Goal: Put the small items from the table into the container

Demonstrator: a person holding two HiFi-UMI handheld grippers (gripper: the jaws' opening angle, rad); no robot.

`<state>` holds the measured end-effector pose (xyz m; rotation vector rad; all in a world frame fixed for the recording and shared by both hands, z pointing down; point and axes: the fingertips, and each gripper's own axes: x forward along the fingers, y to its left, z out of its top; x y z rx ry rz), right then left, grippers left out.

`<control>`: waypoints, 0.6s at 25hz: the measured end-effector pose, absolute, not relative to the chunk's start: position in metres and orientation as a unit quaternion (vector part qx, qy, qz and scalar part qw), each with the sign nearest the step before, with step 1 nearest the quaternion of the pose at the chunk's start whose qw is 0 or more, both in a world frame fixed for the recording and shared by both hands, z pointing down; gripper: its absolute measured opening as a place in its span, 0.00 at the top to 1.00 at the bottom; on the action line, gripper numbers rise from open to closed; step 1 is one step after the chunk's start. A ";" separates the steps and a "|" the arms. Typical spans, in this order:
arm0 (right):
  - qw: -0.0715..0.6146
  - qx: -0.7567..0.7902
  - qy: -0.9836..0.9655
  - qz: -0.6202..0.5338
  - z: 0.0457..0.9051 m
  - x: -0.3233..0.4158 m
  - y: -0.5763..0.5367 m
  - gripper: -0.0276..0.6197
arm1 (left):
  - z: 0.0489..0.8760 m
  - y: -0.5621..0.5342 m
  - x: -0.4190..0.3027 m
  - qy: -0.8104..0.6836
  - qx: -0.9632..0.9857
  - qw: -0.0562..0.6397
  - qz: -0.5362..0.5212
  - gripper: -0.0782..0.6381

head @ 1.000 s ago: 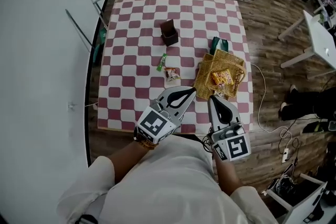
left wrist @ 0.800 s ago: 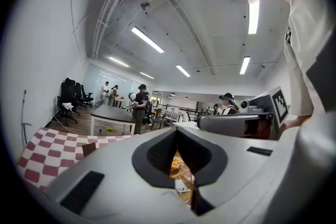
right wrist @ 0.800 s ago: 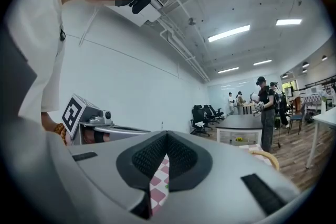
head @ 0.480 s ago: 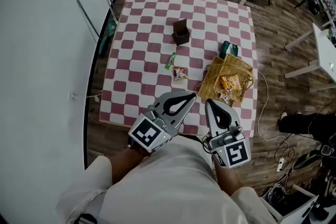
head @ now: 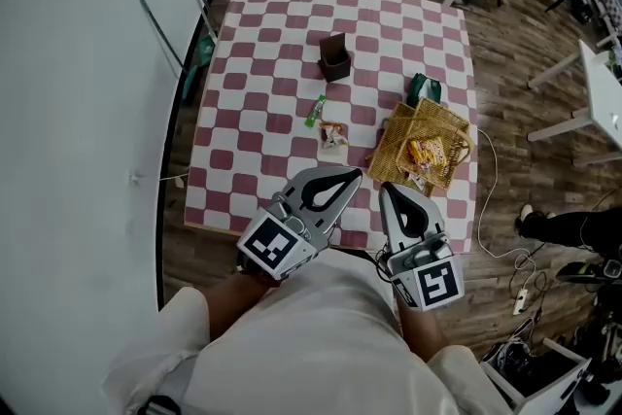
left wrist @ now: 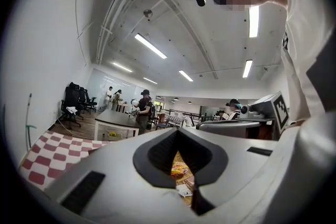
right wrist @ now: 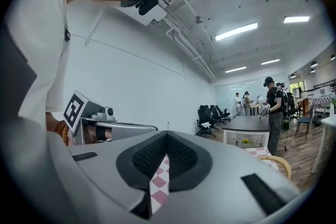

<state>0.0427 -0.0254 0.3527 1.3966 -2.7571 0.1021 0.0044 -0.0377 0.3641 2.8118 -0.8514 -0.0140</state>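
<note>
Both closed on nothing, left gripper (head: 356, 175) and right gripper (head: 383, 189) hover at the table (head: 251, 201) edge, likely between picks. Green packet (head: 315, 111) and snack (head: 333, 136) wait near the basket (head: 387, 149).

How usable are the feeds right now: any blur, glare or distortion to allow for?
Head view: sharp, evenly lit, checkered table and wicker basket clear, edges bowed. Left gripper view: heavy fisheye, black corners, bright ceiling strip lights; the left claw fills the lower half. Right gripper view: same fisheye, right claw likewise blocking the lower half.
</note>
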 end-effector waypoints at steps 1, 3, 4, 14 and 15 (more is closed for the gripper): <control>0.025 0.452 -0.891 0.033 0.354 0.043 -0.026 0.95 | 0.365 -0.039 0.004 -0.289 0.952 0.098 -0.004 0.87; 0.026 0.452 -0.891 0.036 0.356 0.042 -0.026 0.95 | 0.369 -0.041 0.004 -0.293 0.952 0.094 0.003 0.85; 0.027 0.453 -0.890 0.037 0.358 0.042 -0.027 0.95 | 0.371 -0.042 0.003 -0.294 0.951 0.093 0.008 0.85; 0.045 0.461 -0.885 0.048 0.391 0.038 -0.035 0.95 | 0.413 -0.057 -0.009 -0.305 0.948 0.039 0.083 0.82; 0.048 0.462 -0.884 0.049 0.395 0.037 -0.036 0.95 | 0.418 -0.061 -0.012 -0.307 0.947 0.038 0.091 0.82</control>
